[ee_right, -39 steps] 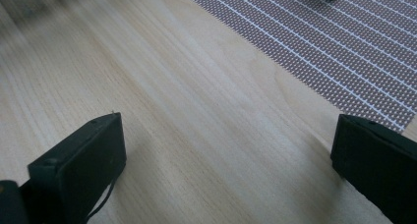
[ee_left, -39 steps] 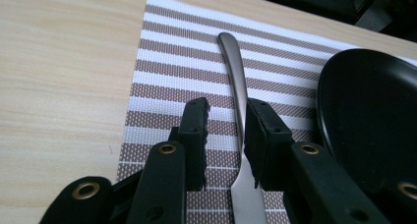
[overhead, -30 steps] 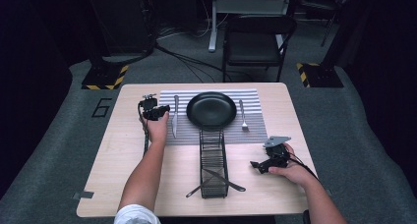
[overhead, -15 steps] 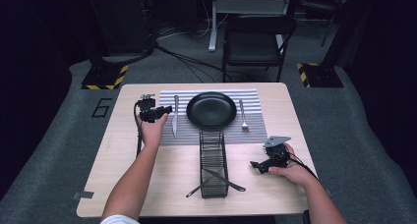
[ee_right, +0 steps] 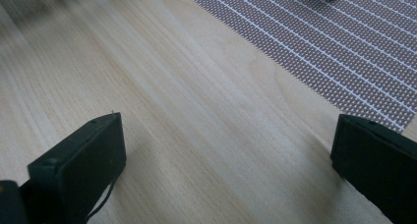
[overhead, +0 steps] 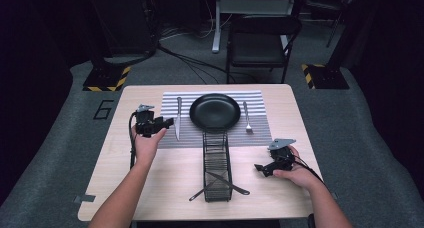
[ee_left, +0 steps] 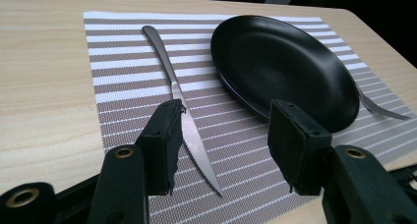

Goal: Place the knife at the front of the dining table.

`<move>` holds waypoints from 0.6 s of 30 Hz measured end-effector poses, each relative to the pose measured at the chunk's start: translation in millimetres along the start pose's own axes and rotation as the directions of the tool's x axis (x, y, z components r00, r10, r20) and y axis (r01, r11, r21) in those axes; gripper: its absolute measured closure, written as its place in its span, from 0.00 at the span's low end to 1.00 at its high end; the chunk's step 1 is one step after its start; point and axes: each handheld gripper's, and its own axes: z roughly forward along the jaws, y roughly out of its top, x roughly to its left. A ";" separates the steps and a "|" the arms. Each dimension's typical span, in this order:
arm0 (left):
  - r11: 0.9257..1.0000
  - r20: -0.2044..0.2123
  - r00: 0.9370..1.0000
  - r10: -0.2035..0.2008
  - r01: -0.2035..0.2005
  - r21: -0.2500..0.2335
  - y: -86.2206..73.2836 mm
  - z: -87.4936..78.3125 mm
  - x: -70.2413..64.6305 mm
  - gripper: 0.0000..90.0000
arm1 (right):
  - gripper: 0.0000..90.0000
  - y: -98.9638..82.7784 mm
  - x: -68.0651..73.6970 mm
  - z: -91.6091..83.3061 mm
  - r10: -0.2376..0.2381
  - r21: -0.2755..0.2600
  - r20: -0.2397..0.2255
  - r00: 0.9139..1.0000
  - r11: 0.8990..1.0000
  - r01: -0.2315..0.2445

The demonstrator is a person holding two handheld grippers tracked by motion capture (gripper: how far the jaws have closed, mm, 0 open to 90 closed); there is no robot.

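Wooden table (overhead: pixel 150 188) under dim light: the left gripper (ee_left: pixel 223 135), its jaws just opened to about half and holding nothing, hovers over the knife (ee_left: pixel 179 96) lying on the striped placemat (ee_left: pixel 123 76) beside the black plate (ee_left: pixel 280 67). Across from the plate, the right gripper (overhead: pixel 265 168) gapes wide, empty, near the wire rack (overhead: pixel 216 163).

High view looked forward and down from above near table (overhead: pixel 150 188) edge, far off, whole table mid-frame. Left gripper view sat low and close, facing knife (ee_left: pixel 184 106) and plate (ee_left: pixel 285 62) on striped mat (ee_left: pixel 123 81); both views shared these. Right gripper view hugged bare tabletop, mat at upper right.
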 end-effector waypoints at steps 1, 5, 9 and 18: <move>1.000 0.000 1.000 0.000 0.000 0.000 0.0 0.0 0.0 0.52 | 0.00 0.0 0.0 0.0 0.000 0.000 0.000 1.000 1.000 0.000; 0.999 -0.002 0.999 0.035 -0.035 0.015 -7.5 -9.4 -0.9 0.52 | 0.00 0.0 0.0 0.0 0.000 0.000 0.000 1.000 1.000 0.000; 0.998 -0.002 0.998 0.065 -0.065 0.016 -16.0 -16.9 -2.4 0.51 | 0.00 0.0 0.0 0.0 0.000 0.000 0.000 1.000 1.000 0.000; 0.988 0.029 0.991 0.134 -0.136 0.067 -35.3 -26.2 -7.9 0.50 | 0.00 0.0 0.0 0.0 0.000 0.000 0.000 1.000 1.000 0.000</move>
